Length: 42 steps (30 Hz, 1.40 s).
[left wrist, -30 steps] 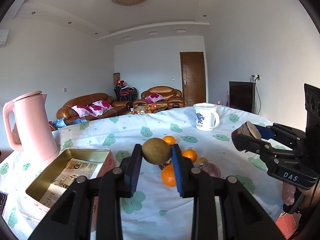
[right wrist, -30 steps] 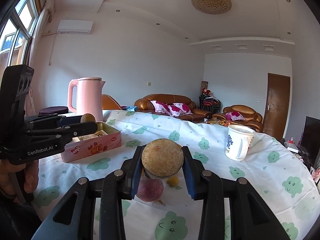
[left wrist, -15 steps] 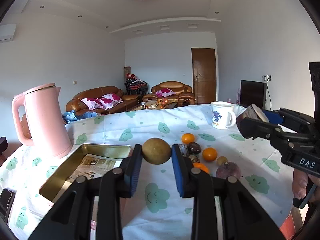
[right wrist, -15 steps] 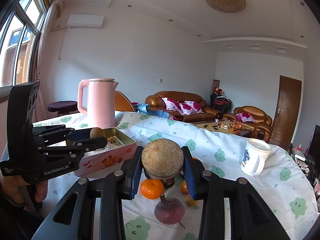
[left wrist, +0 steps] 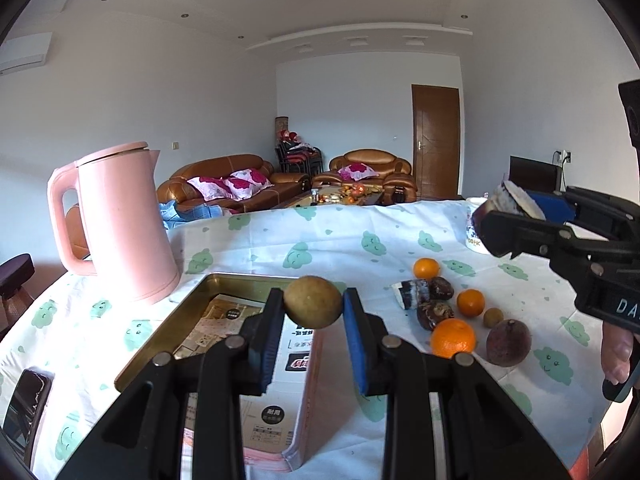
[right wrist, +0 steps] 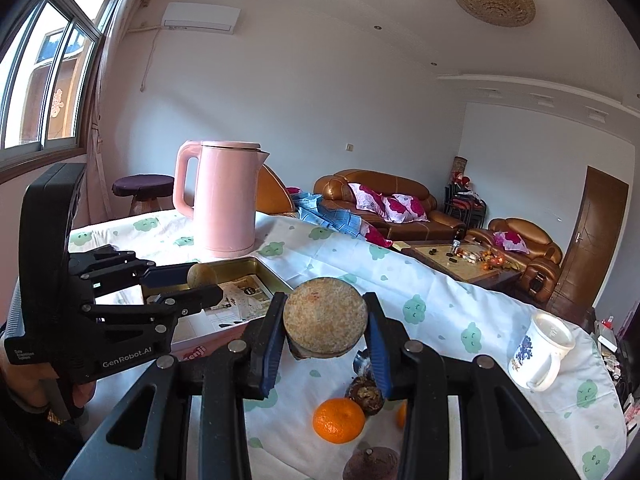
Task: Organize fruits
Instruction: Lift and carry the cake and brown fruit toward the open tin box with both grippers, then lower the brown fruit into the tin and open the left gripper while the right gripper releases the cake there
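Left wrist view. A round, olive-brown fruit (left wrist: 313,306) with a dull, faintly speckled skin sits squarely between the blue pads of the left gripper (left wrist: 313,312), which is clamped on it from both sides. The fruit hangs above the near edge of an open gold-lined tin (left wrist: 160,344) with printed paper in its bottom. To the right on the patterned tablecloth (left wrist: 340,240) lie loose oranges (left wrist: 453,337), a dark purple fruit (left wrist: 509,343) and several dark cut pieces (left wrist: 434,314). The right gripper (left wrist: 510,210) enters from the right edge, grasping a halved dark fruit.

Right wrist view. A halved fruit (right wrist: 325,321), its flat, pale tan cut face turned to the camera and its dark rind behind, is pinched between the right gripper's (right wrist: 325,326) pads, raised over the tablecloth (right wrist: 440,304). The left gripper (right wrist: 202,282) appears at left, holding the round fruit (right wrist: 201,275) over the tin (right wrist: 256,270), beside a pink kettle (right wrist: 224,200).
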Available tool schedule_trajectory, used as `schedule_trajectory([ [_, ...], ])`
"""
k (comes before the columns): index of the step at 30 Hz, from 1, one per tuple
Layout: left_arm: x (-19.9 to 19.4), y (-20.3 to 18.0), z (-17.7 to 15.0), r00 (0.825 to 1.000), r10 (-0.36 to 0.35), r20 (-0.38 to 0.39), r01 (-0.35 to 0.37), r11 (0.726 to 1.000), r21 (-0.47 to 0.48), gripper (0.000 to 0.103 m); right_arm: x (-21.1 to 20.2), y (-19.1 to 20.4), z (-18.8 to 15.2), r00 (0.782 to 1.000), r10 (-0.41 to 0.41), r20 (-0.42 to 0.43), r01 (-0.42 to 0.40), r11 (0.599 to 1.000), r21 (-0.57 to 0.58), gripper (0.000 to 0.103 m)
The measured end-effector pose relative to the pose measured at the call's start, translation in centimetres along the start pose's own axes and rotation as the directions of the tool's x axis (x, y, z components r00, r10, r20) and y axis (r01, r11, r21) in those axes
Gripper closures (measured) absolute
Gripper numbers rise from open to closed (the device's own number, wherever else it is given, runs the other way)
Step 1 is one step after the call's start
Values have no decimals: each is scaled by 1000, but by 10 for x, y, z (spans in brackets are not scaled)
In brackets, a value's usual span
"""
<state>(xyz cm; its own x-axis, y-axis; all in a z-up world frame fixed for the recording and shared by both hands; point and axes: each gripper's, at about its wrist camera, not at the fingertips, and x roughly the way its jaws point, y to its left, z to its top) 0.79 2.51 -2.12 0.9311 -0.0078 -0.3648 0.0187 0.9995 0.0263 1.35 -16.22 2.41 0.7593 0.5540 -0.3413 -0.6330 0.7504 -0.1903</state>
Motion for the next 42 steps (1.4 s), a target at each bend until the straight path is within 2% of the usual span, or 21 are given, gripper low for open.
schedule_trajectory([
  [8, 9, 18, -1, 999, 40, -32, -40, 999, -2, 72, 21, 8, 17, 999, 31, -9, -31, 999, -12, 64],
  [20, 26, 44, 3, 994, 54, -94, -55, 998, -8, 72, 61, 22, 27, 996, 75, -58, -77, 997, -28, 64],
  [42, 65, 81, 2, 972, 95, -214, -93, 995, 21, 72, 132, 53, 19, 975, 143, -168, -148, 989, -17, 64],
])
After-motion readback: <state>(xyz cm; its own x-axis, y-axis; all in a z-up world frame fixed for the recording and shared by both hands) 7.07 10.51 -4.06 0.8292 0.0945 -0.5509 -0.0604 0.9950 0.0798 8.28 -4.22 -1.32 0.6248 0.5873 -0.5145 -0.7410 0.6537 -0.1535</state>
